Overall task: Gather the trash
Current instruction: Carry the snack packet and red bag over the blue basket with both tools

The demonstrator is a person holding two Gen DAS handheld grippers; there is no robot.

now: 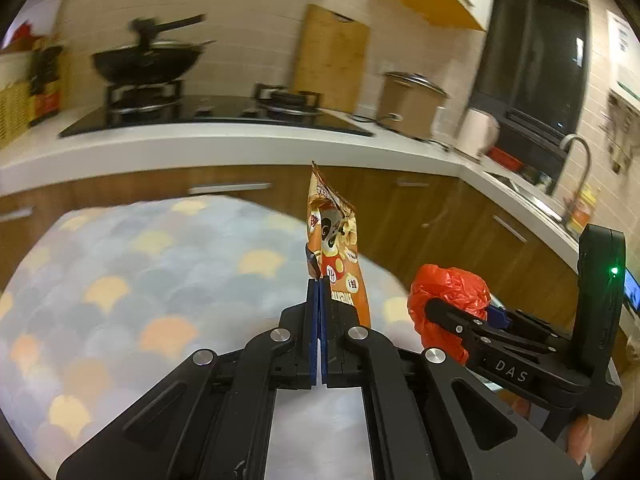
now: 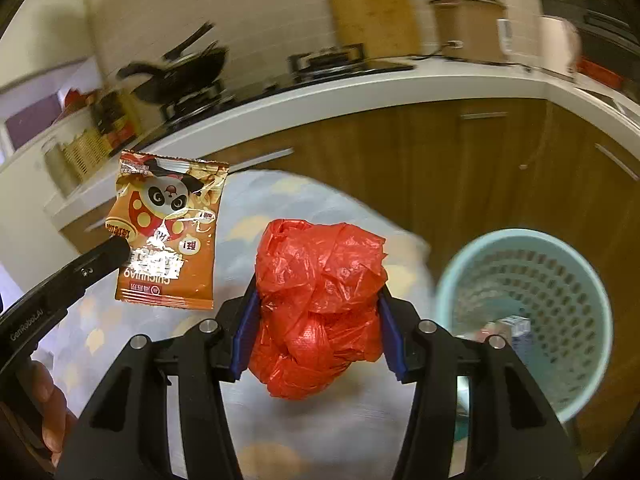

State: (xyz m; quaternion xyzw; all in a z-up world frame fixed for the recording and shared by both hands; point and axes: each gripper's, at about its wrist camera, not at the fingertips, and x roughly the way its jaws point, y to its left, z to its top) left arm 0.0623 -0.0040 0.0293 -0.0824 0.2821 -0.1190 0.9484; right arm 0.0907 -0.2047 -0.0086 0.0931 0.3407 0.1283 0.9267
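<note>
My left gripper point(image 1: 319, 282) is shut on an orange snack wrapper point(image 1: 334, 240) with a panda print and holds it upright in the air above the rug. The wrapper also shows in the right wrist view point(image 2: 168, 228), pinched by the left gripper's finger point(image 2: 106, 256). My right gripper point(image 2: 318, 300) is shut on a crumpled red plastic bag point(image 2: 320, 304), held above the rug; the bag also shows at the lower right of the left wrist view point(image 1: 448, 292). A light blue mesh waste basket point(image 2: 576, 280) stands on the floor to the right, with some items inside.
A patterned pastel rug point(image 1: 120, 280) covers the floor. Brown cabinets point(image 2: 400, 148) and a white countertop point(image 1: 240, 140) run behind, carrying a stove with a black wok point(image 1: 148, 60), a cutting board point(image 1: 332, 60), a pot point(image 1: 412, 100) and a sink faucet point(image 1: 576, 160).
</note>
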